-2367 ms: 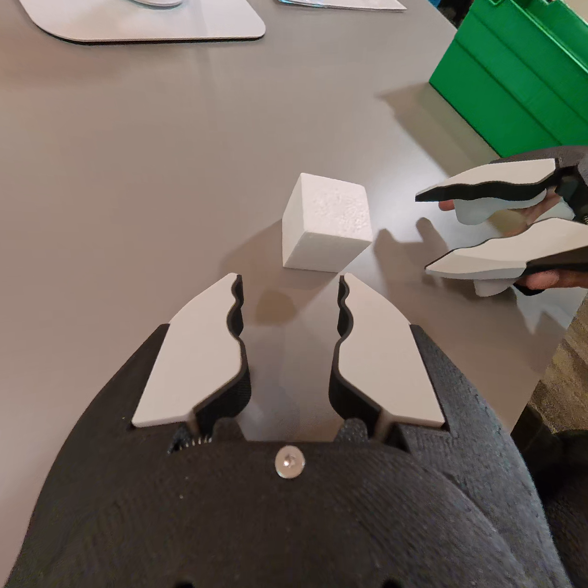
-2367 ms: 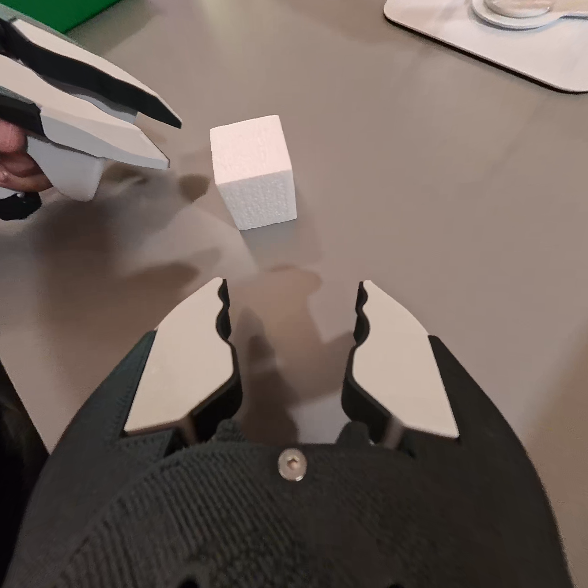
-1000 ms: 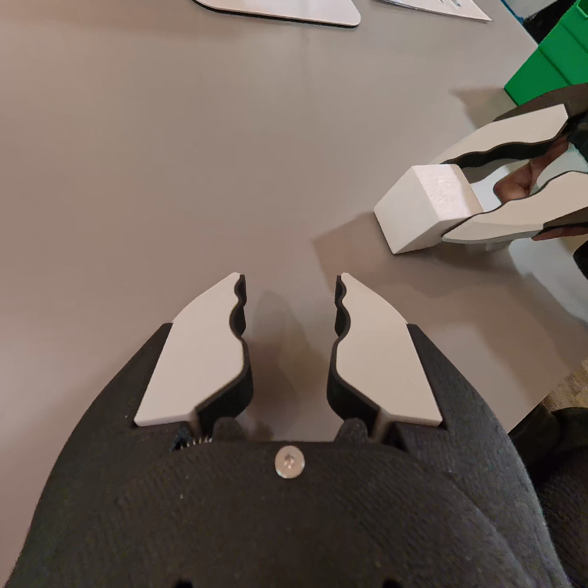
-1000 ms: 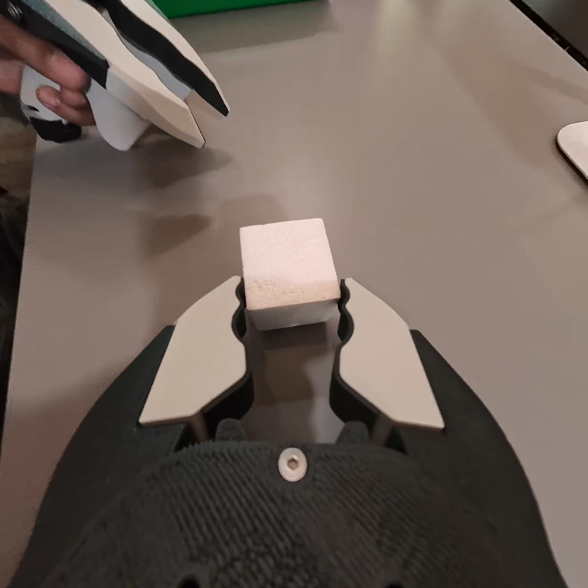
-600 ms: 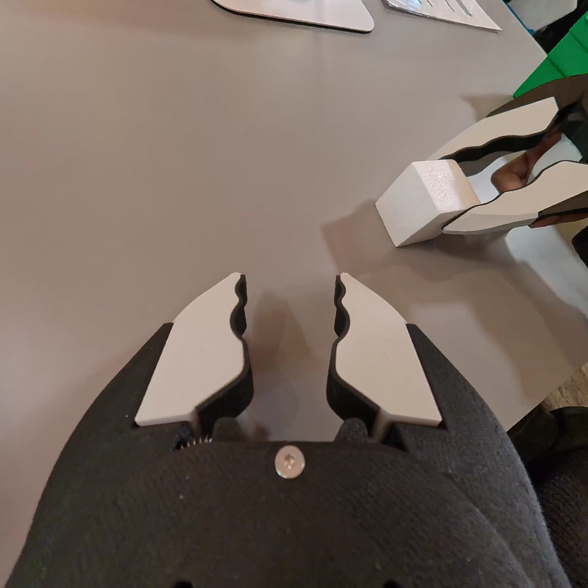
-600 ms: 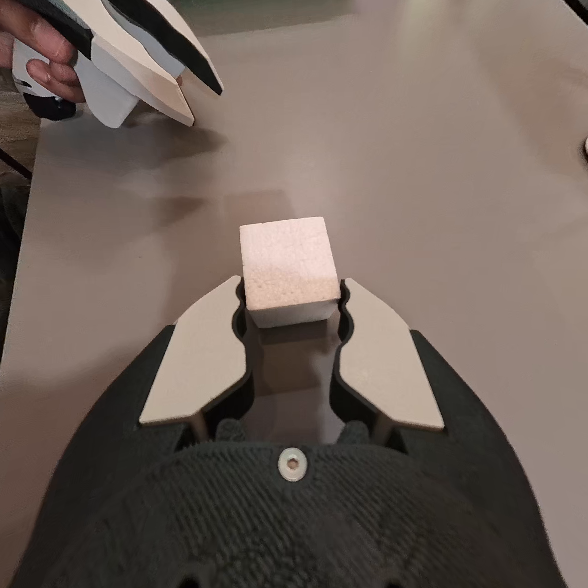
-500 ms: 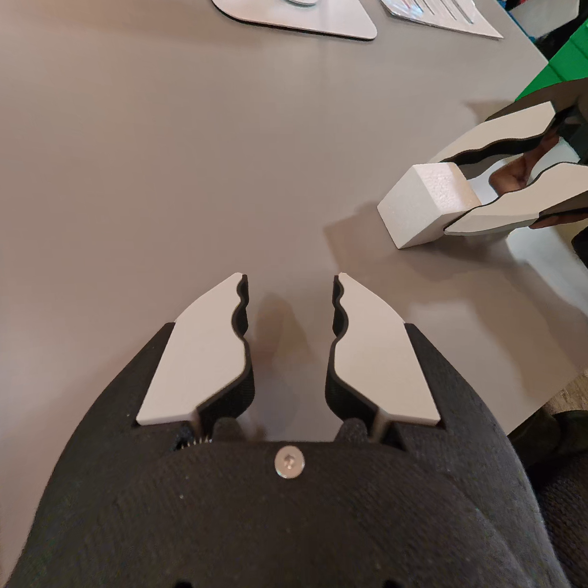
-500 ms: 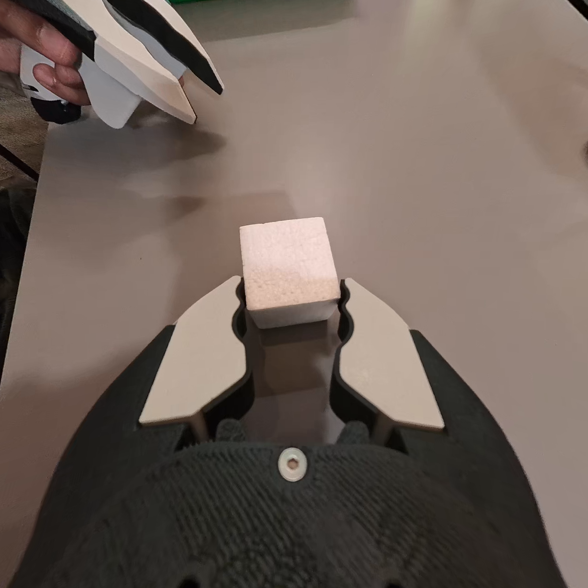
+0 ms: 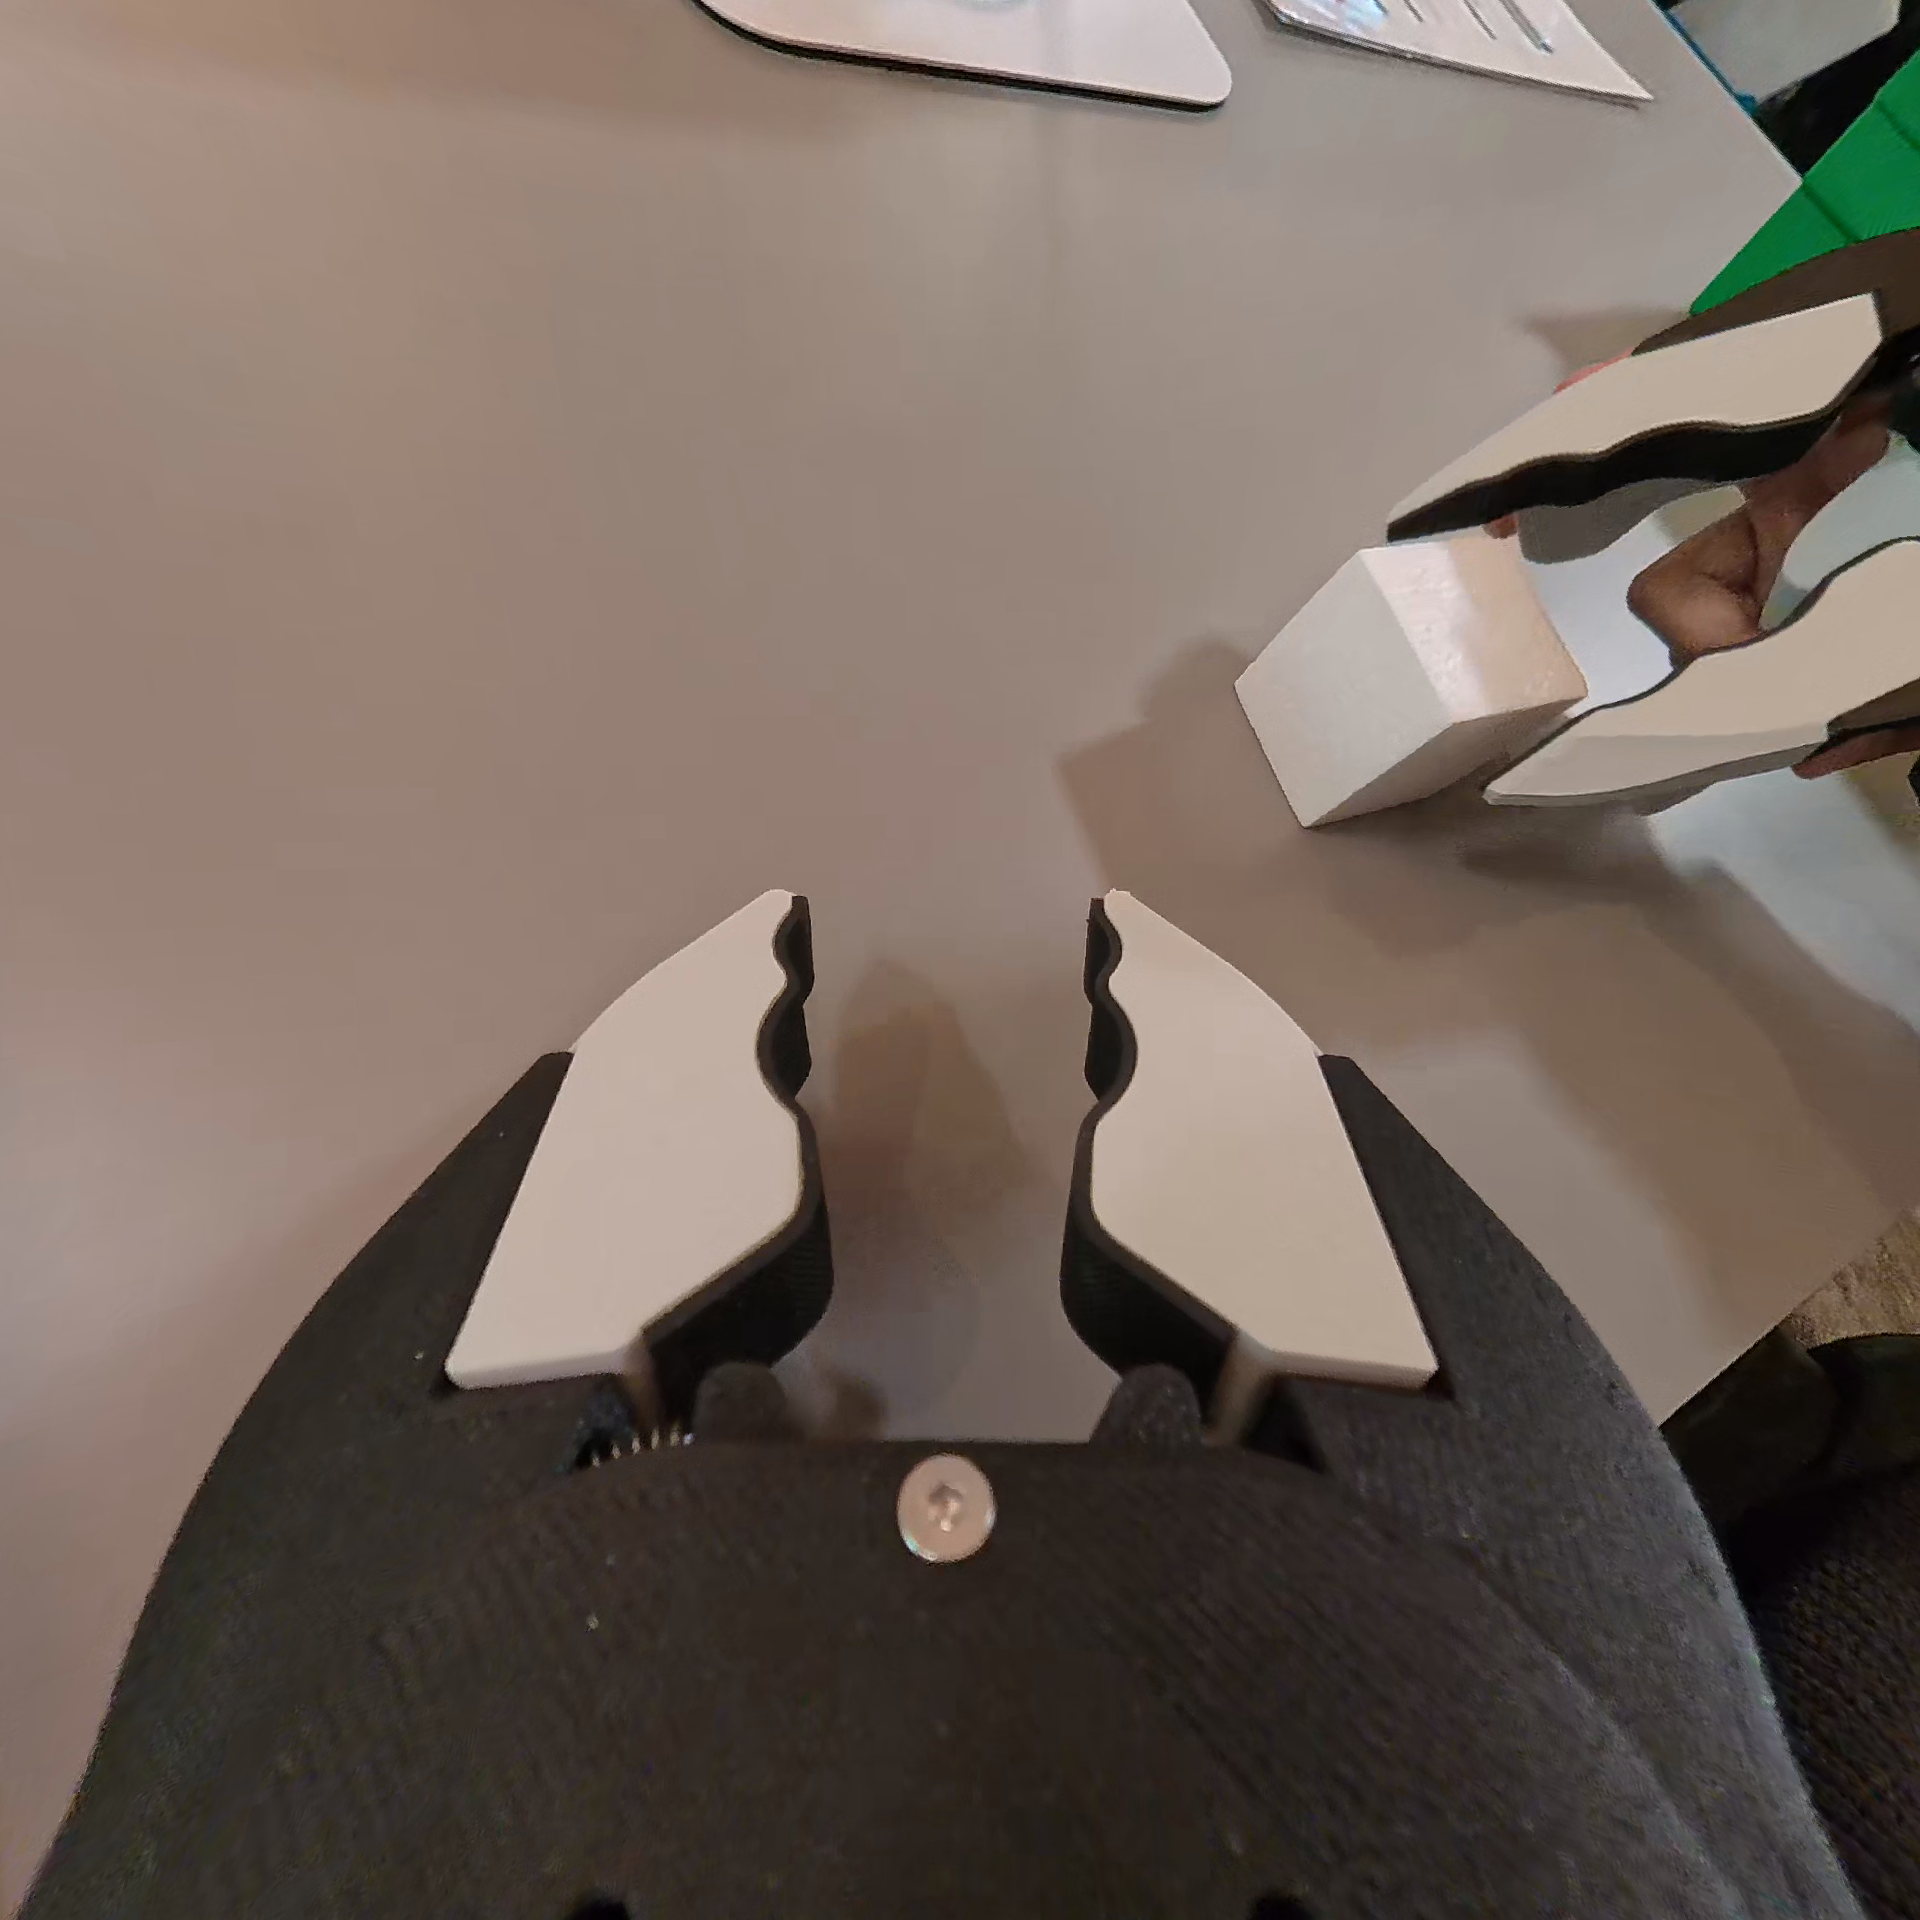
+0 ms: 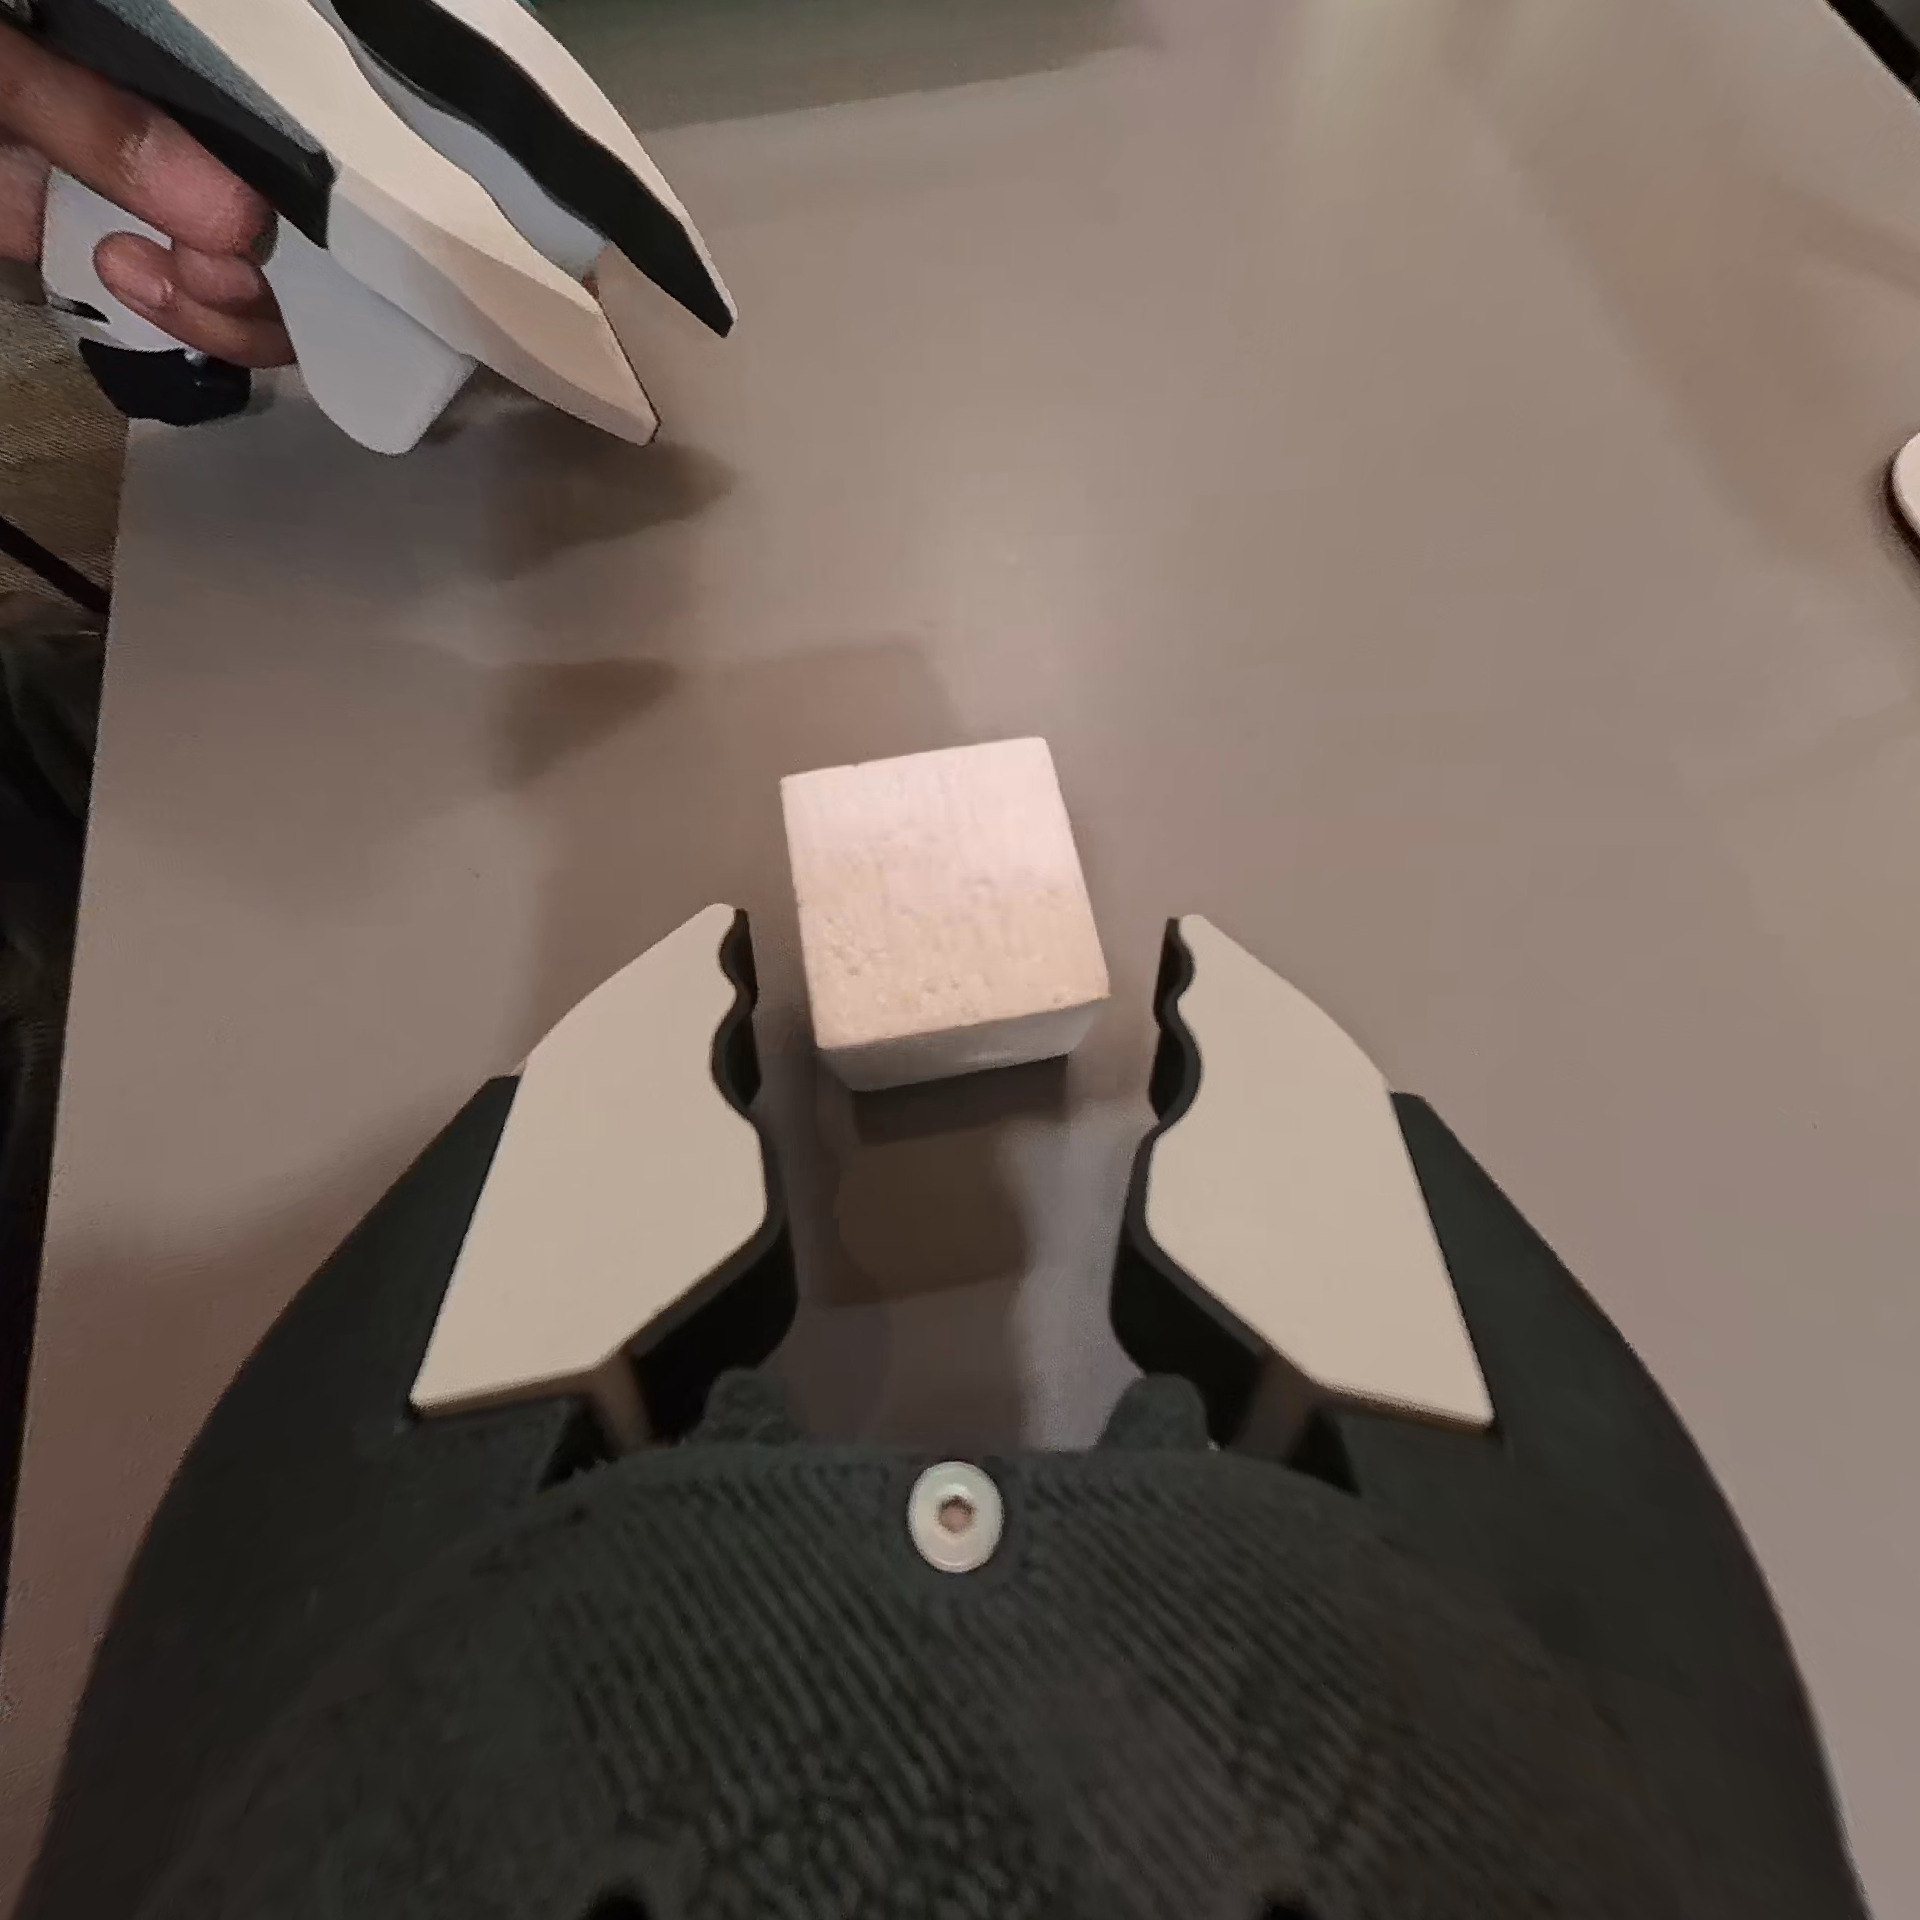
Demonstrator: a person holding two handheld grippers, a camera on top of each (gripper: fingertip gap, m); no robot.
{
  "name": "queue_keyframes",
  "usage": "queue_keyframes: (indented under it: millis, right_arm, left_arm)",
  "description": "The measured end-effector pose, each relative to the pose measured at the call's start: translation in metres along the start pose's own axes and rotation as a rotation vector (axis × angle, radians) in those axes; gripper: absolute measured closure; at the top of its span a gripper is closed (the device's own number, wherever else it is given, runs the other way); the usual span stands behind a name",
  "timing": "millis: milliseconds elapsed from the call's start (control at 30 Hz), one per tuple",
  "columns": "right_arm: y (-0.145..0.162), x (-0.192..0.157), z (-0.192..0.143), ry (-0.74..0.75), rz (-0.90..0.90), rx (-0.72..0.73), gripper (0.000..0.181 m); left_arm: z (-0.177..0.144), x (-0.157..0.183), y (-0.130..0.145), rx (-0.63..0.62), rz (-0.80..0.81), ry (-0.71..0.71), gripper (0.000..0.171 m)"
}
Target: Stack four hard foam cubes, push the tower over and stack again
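I see a white foam cube (image 10: 940,902) sitting flat on the gray table (image 10: 1351,582). It sits between the two fingers of my right gripper (image 10: 951,951), close to their tips. Those fingers are spread wide, with a gap on each side of the cube, so they are not squeezing it. In the left wrist view the cube (image 9: 1403,681) lies off to the right, with the right gripper (image 9: 1444,655) around its far end.

My left gripper (image 9: 945,920) is well apart from the cube. Its fingers are spread too, and only bare table shows between them. A hand (image 10: 156,249) holds it, seen past the cube in the right wrist view.

Far beyond the cube lie a white mat (image 9: 1039,42) and a sheet of paper (image 9: 1455,42). A green box (image 9: 1849,223) stands behind the right gripper.
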State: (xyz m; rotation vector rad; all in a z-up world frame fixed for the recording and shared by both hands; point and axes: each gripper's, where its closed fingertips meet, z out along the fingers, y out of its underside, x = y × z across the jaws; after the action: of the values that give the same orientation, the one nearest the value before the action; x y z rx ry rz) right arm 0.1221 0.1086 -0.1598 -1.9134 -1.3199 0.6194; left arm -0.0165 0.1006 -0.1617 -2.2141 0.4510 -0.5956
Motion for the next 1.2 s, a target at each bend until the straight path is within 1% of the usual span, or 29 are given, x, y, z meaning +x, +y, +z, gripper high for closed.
queue_keyframes:
  millis: [200, 433, 567, 933, 1200]
  right_arm:
    - [0.003, 0.003, -0.006, 0.009, 0.026, 0.006, 0.104]
    - [-0.008, 0.011, -0.028, 0.031, 0.120, 0.136, 0.106]
    - [-0.005, 0.013, -0.041, 0.048, 0.165, 0.177, 0.109]
    - [0.018, 0.005, -0.051, 0.112, 0.204, 0.134, 0.108]
    - [0.041, 0.000, -0.059, 0.161, 0.224, 0.076, 0.115]
  left_arm:
    - [0.000, 0.000, -0.001, 0.004, -0.002, 0.002, 0.119]
    - [0.006, 0.006, -0.004, -0.002, 0.012, 0.021, 0.120]
    - [0.014, 0.015, -0.006, -0.013, 0.035, 0.045, 0.120]
    - [0.033, 0.039, -0.012, -0.039, 0.090, 0.115, 0.120]
    - [0.045, 0.059, -0.015, -0.057, 0.133, 0.163, 0.120]
